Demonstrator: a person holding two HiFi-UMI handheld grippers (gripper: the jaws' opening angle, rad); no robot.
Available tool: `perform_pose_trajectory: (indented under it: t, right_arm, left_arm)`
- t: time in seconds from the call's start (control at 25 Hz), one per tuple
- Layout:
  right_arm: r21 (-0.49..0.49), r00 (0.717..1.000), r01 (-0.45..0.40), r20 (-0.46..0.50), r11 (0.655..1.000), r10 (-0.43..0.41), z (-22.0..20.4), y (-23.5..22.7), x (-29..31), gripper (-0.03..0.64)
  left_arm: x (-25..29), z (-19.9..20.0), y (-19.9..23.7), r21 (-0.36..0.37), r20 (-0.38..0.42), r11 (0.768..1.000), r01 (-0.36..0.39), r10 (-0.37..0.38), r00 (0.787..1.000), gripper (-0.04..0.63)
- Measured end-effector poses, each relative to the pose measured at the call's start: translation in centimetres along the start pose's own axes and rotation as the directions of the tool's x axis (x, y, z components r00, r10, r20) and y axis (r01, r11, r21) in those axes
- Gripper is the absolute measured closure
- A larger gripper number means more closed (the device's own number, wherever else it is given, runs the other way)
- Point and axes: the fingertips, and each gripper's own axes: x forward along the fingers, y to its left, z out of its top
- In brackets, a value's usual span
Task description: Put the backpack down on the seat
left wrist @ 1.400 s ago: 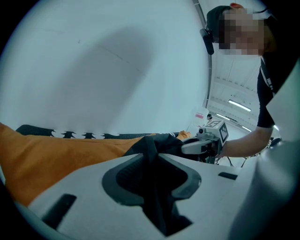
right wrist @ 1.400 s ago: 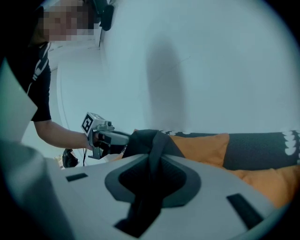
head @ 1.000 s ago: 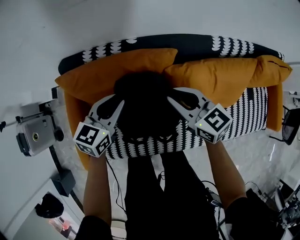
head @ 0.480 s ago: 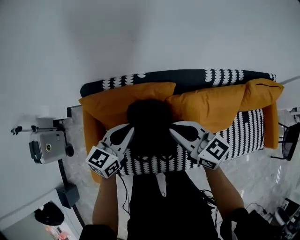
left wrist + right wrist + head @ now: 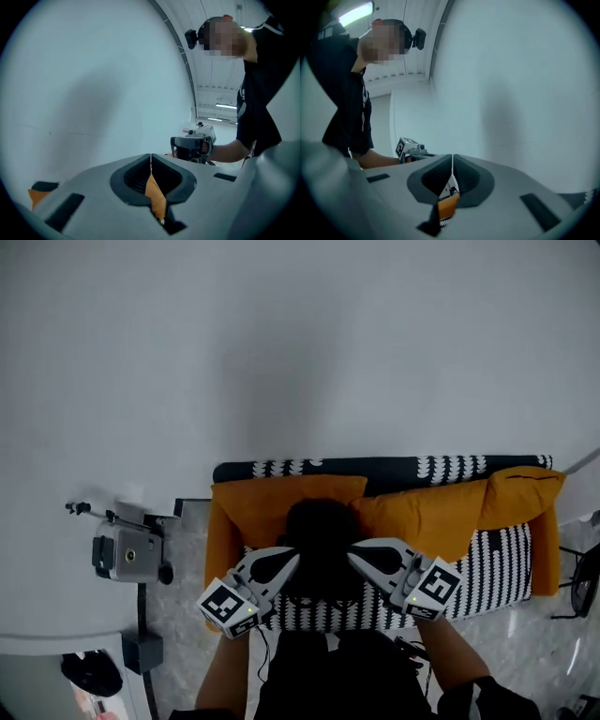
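Observation:
The black backpack [image 5: 321, 549] rests on the black-and-white patterned sofa seat [image 5: 487, 568], leaning against the orange back cushions. My left gripper [image 5: 292, 561] is at the backpack's left side and my right gripper [image 5: 354, 559] at its right side, tips close to it. In the left gripper view the left gripper [image 5: 151, 155] has its jaws pressed together with nothing between them; orange cushion shows through the gap below the tips. The right gripper [image 5: 453, 156] is likewise shut and empty. Both point up toward the white wall.
Two orange cushions [image 5: 277, 507] [image 5: 436, 517] line the sofa back. A grey camera on a stand [image 5: 127, 554] is left of the sofa, with a dark box [image 5: 141, 651] on the floor below it. A dark chair edge [image 5: 589, 577] is at the right.
The head view has pulled back and tilted up, so the sofa looks smaller and lower. Both grippers stay beside the backpack, which has not moved on the seat.

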Motion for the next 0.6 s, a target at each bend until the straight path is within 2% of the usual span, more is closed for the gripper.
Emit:
perform_pose_trajectory:
  t: [0.24,0.48,0.6]
  right_arm:
    - [-0.031,0.994,-0.102,0.043,0.994,0.103,3.5,3.5,-0.2,0.586]
    - [-0.030,0.988,-0.150,0.037,0.988,0.151,4.3,6.3,-1.1,0.586]
    - [-0.019,0.986,-0.166,0.026,0.986,0.167,4.2,8.4,-1.4,0.586]
  left_arm:
    - [-2.0,2.9,-4.5,0.042,0.021,0.999,0.021,-0.022,1.000,0.571]
    - [-3.3,4.4,-8.9,0.047,0.023,0.997,0.057,-0.058,0.998,0.571]
    - [-4.0,3.5,-10.9,0.103,0.007,0.989,0.104,-0.105,0.994,0.571]
